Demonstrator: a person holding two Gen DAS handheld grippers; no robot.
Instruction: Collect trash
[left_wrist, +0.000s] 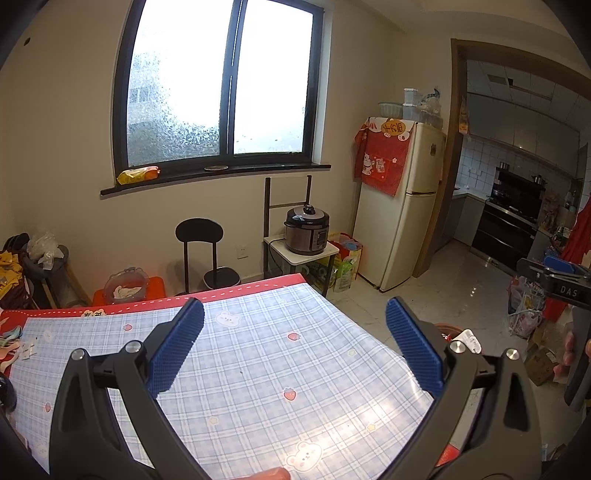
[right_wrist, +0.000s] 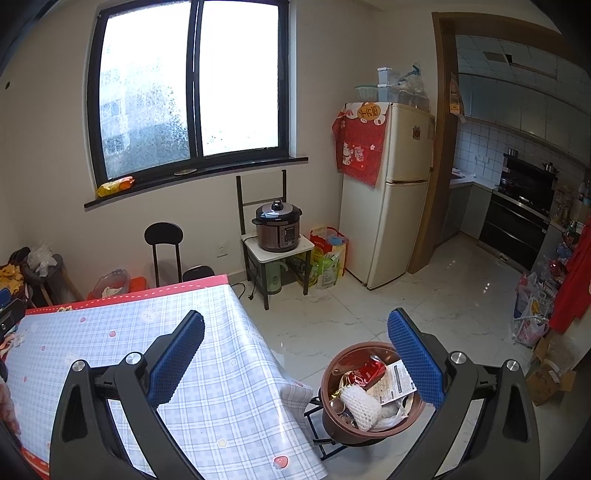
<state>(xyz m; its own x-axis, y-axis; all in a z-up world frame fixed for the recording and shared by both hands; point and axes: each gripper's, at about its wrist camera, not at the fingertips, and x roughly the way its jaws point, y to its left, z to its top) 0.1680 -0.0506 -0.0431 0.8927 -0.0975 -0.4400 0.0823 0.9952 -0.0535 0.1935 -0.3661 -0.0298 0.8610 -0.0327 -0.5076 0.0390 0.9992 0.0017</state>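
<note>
My left gripper (left_wrist: 295, 325) is open and empty above the table's blue checked cloth (left_wrist: 258, 369). Small paper scraps (left_wrist: 22, 347) lie at the table's far left edge. My right gripper (right_wrist: 295, 332) is open and empty, over the table's right edge. Below it on the floor stands a brown trash bin (right_wrist: 332, 417) holding a white foam net (right_wrist: 360, 408), a red wrapper (right_wrist: 371, 371) and a paper slip (right_wrist: 397, 380). The bin's rim and paper slip show in the left wrist view (left_wrist: 467, 338). The right gripper's body shows at the right of the left wrist view (left_wrist: 554, 284).
A black chair (right_wrist: 164, 240) and a red stool with a clear container (right_wrist: 110, 282) stand behind the table. A pressure cooker (right_wrist: 279, 225) sits on a small stand beside a cream fridge (right_wrist: 391, 195). Bags and boxes (right_wrist: 535, 325) lie at the right. A kitchen doorway opens at the far right.
</note>
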